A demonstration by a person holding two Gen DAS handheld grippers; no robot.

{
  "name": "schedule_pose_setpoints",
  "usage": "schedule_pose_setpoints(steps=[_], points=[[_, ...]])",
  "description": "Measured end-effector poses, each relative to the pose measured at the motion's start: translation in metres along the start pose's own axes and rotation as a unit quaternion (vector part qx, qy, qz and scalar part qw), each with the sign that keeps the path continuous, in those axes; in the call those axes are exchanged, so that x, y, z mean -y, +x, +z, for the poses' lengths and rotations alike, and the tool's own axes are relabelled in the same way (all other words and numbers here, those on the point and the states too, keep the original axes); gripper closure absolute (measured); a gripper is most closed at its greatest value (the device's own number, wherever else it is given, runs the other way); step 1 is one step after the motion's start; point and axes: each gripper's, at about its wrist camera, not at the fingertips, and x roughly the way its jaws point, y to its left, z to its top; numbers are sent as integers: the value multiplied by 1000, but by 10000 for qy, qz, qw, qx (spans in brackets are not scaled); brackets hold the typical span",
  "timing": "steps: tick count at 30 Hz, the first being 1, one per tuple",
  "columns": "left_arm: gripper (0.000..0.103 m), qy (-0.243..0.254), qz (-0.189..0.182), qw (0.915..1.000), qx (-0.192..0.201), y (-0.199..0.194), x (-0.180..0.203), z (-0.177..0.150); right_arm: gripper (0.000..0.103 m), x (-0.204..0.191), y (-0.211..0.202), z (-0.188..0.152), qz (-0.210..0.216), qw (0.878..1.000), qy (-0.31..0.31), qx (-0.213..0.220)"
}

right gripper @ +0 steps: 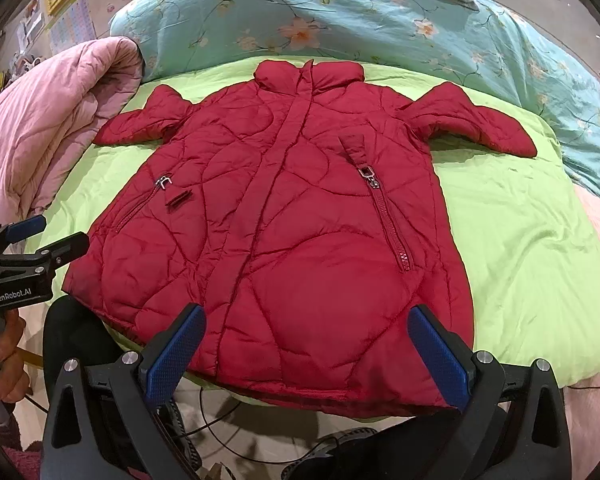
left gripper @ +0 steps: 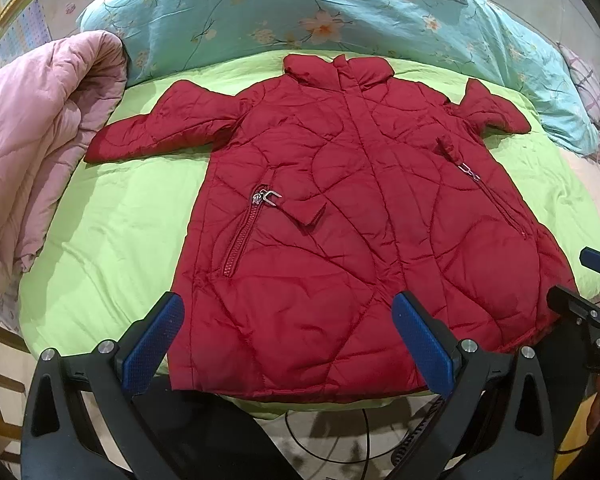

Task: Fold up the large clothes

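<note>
red quilted jacket (left gripper: 340, 208) spread flat, front up and closed, sleeves out, on the lime-green sheet (left gripper: 112, 232) of the bed, with left gripper (left gripper: 288, 344) and right gripper (right gripper: 308, 356) fingers apart, empty, over its hem.

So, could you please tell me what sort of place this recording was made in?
Most likely a home bedroom: the red quilted coat lies spread on a bed with a lime-green sheet, a floral turquoise duvet bunched behind it and a pink quilt beside it.
</note>
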Motion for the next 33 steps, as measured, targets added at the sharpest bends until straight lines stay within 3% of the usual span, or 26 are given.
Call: schedule_pose_setpoints(steps=[33], points=[[0,7,-88,10000,-13,5,-1,-3,2,0,7,0,7,9999,39,-100]])
